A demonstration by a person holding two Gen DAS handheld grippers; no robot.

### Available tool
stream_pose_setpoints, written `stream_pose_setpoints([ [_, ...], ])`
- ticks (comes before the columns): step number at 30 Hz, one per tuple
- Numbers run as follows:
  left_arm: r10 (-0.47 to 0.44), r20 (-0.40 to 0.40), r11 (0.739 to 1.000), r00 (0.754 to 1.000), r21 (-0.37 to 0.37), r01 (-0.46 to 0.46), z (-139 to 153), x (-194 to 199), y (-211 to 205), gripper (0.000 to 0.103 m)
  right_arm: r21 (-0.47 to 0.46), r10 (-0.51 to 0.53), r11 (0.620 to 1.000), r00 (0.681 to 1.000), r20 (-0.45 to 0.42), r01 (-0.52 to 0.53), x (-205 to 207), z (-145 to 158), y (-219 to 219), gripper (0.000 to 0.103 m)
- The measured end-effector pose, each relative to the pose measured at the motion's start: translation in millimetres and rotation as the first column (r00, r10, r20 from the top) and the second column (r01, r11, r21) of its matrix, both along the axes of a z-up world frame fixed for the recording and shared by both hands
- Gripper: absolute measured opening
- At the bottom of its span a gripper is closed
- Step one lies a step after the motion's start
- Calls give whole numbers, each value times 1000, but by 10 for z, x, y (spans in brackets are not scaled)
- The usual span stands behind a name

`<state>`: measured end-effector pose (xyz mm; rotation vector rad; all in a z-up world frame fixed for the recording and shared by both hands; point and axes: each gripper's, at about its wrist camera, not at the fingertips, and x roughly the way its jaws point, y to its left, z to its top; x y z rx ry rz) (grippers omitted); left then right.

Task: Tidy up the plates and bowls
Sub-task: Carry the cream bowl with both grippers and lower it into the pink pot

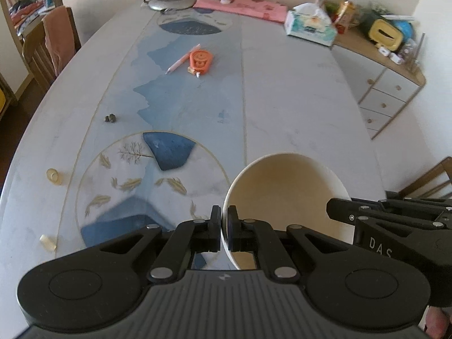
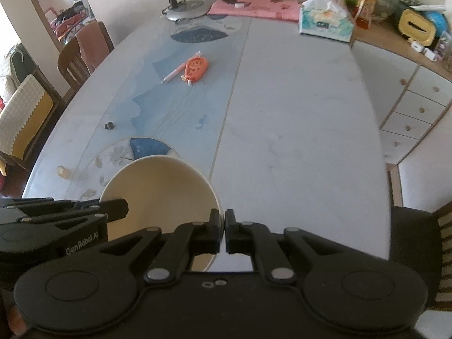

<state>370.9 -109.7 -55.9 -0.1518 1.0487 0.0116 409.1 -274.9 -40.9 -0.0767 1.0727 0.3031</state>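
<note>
Left gripper (image 1: 224,227) clamped on near-left rim of cream bowl (image 1: 285,186) | right gripper (image 2: 223,230) clamped on opposite rim of same bowl (image 2: 161,189) | bowl tilted, held between both at near end of patterned table (image 1: 282,99) | orange tape dispenser (image 1: 200,61) and pink pen (image 1: 182,59) mid-table, well apart | tissue box (image 2: 326,22) at far right corner.
</note>
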Motion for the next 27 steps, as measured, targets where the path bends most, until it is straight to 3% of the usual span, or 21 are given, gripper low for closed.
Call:
stream_pose_setpoints([
  [14, -106, 21, 994, 994, 1, 106, 307, -1072, -366, 4, -21, -62, 998, 997, 43, 63, -1091, 382, -336, 4],
  [27, -220, 15, 975, 975, -2, 220, 195, -1894, -795, 4, -14, -166, 986, 985, 34, 167, -2007, 293, -780, 4],
])
